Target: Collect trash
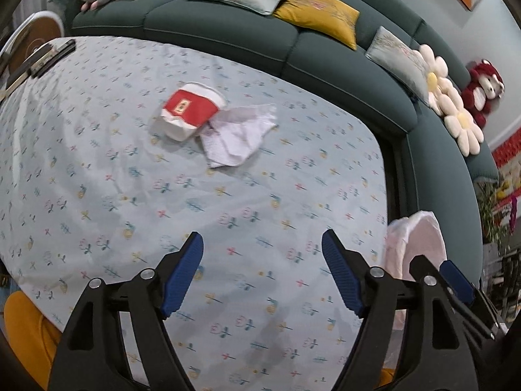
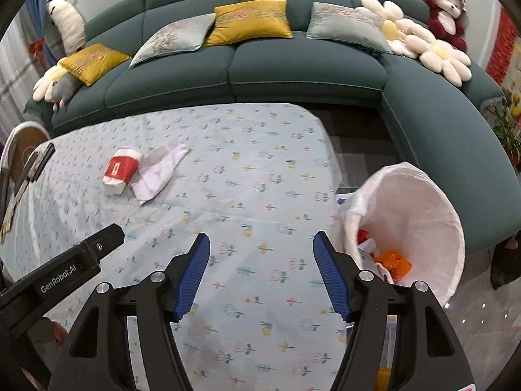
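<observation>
- Red-and-white paper cup lies on its side, crushed, on the far part of the table; crumpled napkin touches it on the right.
- We hold the left gripper w/ jaws apart, nothing in it, well short of the trash.
- Right gripper also apart, nothing between the pads.
- Bin w/ white liner sits off the table's right edge, some scraps inside.
- Cup looks light and already dented, so we'd pinch across its body or rim; it'll likely give.
- Napkin's soft and near weightless; grab a raised fold, not a flat edge.
</observation>
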Available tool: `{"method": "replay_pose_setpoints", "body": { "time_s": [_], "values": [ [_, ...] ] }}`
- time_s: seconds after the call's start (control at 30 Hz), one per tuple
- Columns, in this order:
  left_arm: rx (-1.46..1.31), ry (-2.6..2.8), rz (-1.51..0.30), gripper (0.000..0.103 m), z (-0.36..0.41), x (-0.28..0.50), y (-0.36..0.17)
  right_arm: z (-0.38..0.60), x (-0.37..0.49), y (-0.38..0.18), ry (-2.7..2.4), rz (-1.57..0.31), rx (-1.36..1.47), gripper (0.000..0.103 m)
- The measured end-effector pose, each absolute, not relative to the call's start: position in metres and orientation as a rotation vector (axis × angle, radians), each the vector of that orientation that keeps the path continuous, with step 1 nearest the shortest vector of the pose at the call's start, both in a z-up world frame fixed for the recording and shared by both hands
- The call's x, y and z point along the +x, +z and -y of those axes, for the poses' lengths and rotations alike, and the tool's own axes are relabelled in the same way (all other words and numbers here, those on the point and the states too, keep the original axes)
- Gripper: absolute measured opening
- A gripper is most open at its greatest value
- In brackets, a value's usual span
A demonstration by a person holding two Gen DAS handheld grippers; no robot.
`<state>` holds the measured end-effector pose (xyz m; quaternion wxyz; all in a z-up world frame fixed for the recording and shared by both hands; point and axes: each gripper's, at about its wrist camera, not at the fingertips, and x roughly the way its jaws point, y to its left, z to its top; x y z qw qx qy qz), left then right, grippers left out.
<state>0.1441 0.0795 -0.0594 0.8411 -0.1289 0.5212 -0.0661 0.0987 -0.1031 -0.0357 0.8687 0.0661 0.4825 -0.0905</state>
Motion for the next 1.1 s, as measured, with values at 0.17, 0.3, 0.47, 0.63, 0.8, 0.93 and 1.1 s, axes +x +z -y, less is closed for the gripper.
{"method": "replay_pose_setpoints", "body": {
  "time_s": [0.17,0.3,0.47,0.63,0.8,0.93,1.1],
  "values": [
    [-0.297,-0.104,-1.11,0.075,-0.104,0.151,-0.068,0.081,0.113,-0.044,-0.159,-1.034,0.117,0.064],
    [-0.323,-0.066,-1.122,0.076,-0.127,0.159,-0.078,0.063,0.128,-0.053,-0.137,-1.054,0.1,0.064],
    [-0.338,-0.022,-1.131,0.077,-0.154,0.178,-0.091,0.039,0.153,-0.067,-0.107,-1.077,0.084,0.064],
    [-0.337,0.006,-1.129,0.081,-0.174,0.208,-0.098,0.017,0.186,-0.083,-0.079,-1.102,0.073,0.064],
    [-0.326,0.01,-1.121,0.086,-0.182,0.246,-0.101,0.003,0.222,-0.099,-0.063,-1.126,0.093,0.064],
    [-0.302,0.0,-1.135,0.086,-0.179,0.28,-0.111,-0.002,0.245,-0.114,-0.064,-1.151,0.117,0.064],
    [-0.281,-0.02,-1.172,0.086,-0.171,0.31,-0.132,-0.008,0.265,-0.131,-0.063,-1.174,0.108,0.064]
  ]
}}
